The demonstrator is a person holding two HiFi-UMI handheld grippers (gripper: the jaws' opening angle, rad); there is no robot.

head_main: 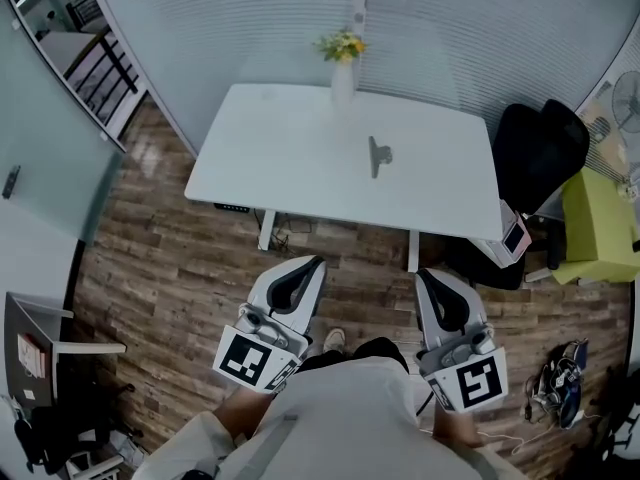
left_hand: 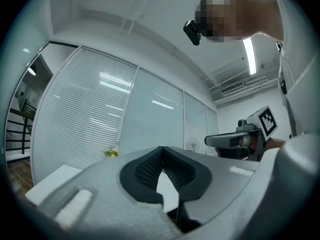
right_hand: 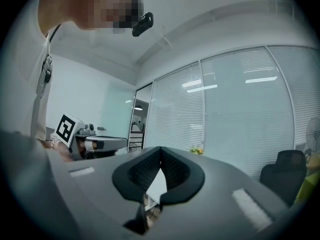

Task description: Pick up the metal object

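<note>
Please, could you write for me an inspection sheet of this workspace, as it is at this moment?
Surface: white table, level, on a wood floor.
Job's things: metal object lies on the table, right of centre, untouched.
Clutter: vase of yellow flowers at the far edge.
Grippers: left tongs and right tongs both shut, empty, held low before the table.
Cables: some under the table; dark tangle on the floor, perhaps cables.
Surroundings: black chair right of the table; blinds behind.
</note>
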